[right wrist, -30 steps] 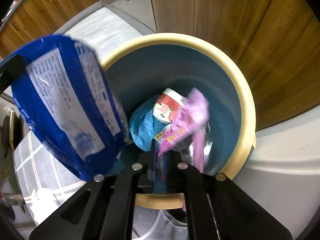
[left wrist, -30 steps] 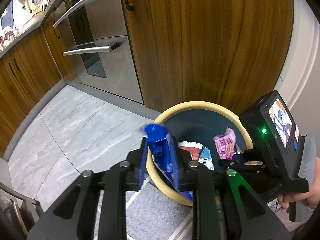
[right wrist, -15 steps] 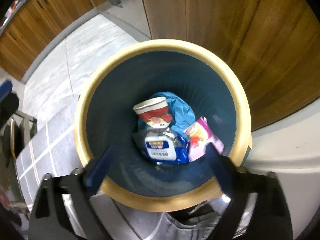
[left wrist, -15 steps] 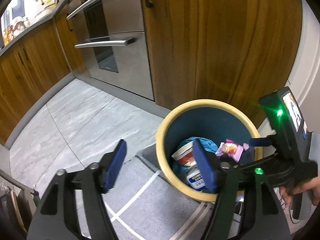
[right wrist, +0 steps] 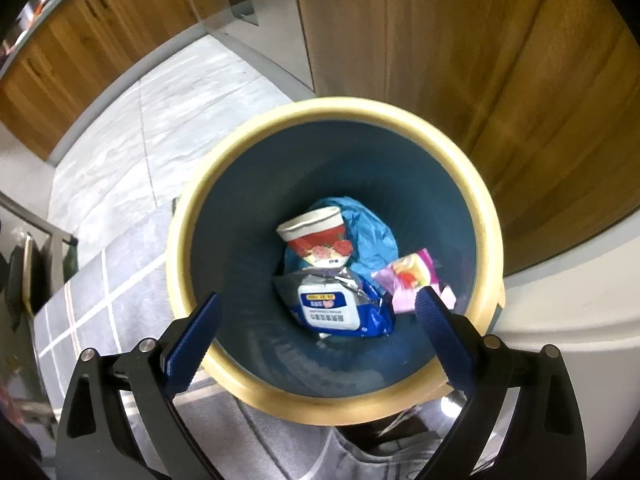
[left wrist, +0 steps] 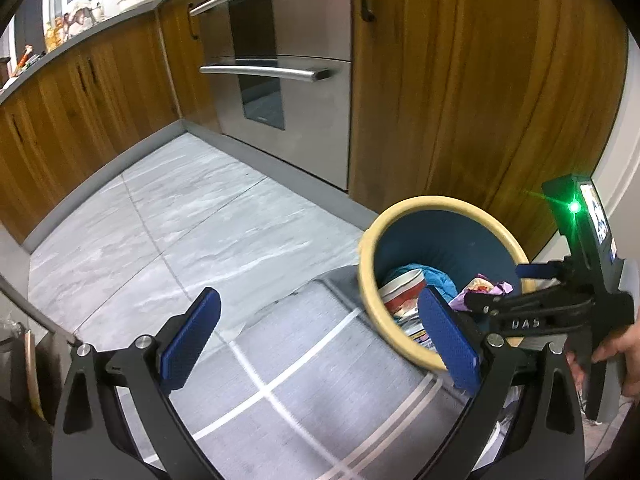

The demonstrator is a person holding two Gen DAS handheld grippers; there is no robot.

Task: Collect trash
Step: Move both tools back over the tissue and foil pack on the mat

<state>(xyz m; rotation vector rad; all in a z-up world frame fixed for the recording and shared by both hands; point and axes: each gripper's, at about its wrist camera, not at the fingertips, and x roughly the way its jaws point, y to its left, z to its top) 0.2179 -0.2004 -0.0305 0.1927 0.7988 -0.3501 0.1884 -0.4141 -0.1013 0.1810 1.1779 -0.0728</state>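
A round bin with a cream rim (right wrist: 332, 106) and a dark blue inside stands on the floor by the wooden cabinet. Inside lie a blue wipes pack (right wrist: 336, 308), a red-and-white paper cup (right wrist: 314, 236), a pink wrapper (right wrist: 408, 280) and a crumpled blue bag (right wrist: 372, 236). My right gripper (right wrist: 319, 298) hangs open straight above the bin with nothing between its fingers. My left gripper (left wrist: 316, 300) is left of the bin rim (left wrist: 436, 202), over the rug; its jaws are opening and hold nothing. In the left wrist view the right gripper (left wrist: 508, 286) reaches over the bin.
A steel oven (left wrist: 280, 60) and wooden cabinets (left wrist: 480, 80) line the back. The grey rug with white lines (left wrist: 300, 380) lies under the bin, with grey floor tiles (left wrist: 180, 220) beyond. A hand (left wrist: 616, 344) holds the right gripper. A metal frame (right wrist: 36, 216) stands at left.
Both grippers opened: the blue pack left my left gripper and the pink wrapper left my right one, and both now lie in the bin. My left gripper drew back to the left.
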